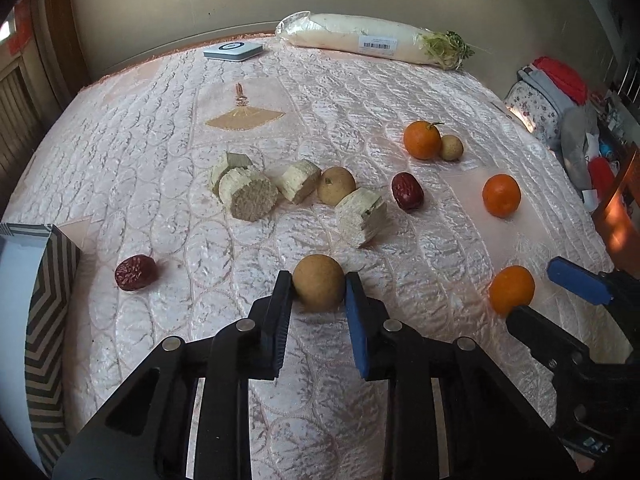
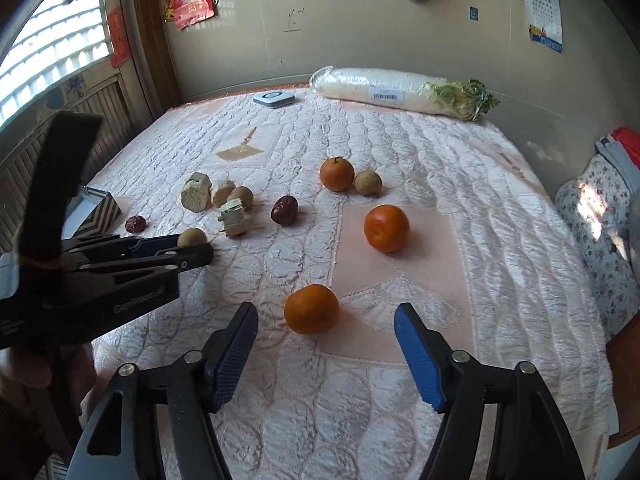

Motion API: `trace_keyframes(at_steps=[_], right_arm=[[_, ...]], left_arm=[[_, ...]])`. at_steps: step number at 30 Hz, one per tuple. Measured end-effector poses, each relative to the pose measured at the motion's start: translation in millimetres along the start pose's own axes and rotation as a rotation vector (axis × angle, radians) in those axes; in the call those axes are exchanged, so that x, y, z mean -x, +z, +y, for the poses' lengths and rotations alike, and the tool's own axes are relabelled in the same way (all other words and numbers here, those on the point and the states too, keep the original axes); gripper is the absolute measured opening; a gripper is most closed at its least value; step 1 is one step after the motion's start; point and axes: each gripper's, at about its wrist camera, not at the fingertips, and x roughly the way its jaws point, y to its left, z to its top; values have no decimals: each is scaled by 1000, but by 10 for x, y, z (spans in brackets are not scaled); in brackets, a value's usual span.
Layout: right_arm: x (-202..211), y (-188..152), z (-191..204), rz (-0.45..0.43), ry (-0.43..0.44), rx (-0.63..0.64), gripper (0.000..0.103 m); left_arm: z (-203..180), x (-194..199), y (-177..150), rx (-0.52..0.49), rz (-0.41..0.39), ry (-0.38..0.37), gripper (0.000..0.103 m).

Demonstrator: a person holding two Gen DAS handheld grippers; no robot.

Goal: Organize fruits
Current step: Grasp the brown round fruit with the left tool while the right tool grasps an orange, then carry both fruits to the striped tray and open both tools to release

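Note:
My left gripper is shut on a round brown fruit that rests on the pink quilted cloth. In the right wrist view the same gripper comes in from the left, with the fruit at its tips. My right gripper is open, its blue pads either side of an orange without touching it. Two more oranges, two other brown fruits and two red dates lie scattered.
Several pale cut chunks lie mid-cloth. A chevron-patterned box stands at the left edge. A wrapped white radish and a flat blue-white device lie at the back. Folded clothes are off the right edge.

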Motion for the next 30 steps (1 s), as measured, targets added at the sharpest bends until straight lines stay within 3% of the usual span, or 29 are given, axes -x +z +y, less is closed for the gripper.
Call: trace_keyframes(at_steps=[1,3,6,11,17,30], right_arm=[[-60,5,0,14,9,-4,53],[-167,7,20,41,25,0,48],[-246,-8,71,47,-11,23,31],[-166,14,137,35,13,25,30],[5,137,599,-15,91,106,30],[-57,509,1817,-55,295,265,30]], left_arm=[[7,17,-16,2,1,-1,26],[32,60,-48,14,0,2,26],[97,144,-88,33,-7,9,26],[251,383,-154,71,-21,-3,26],[514,732,-227,112,-48,22,26],[1628,1246,-384,286,-82,224,26]])
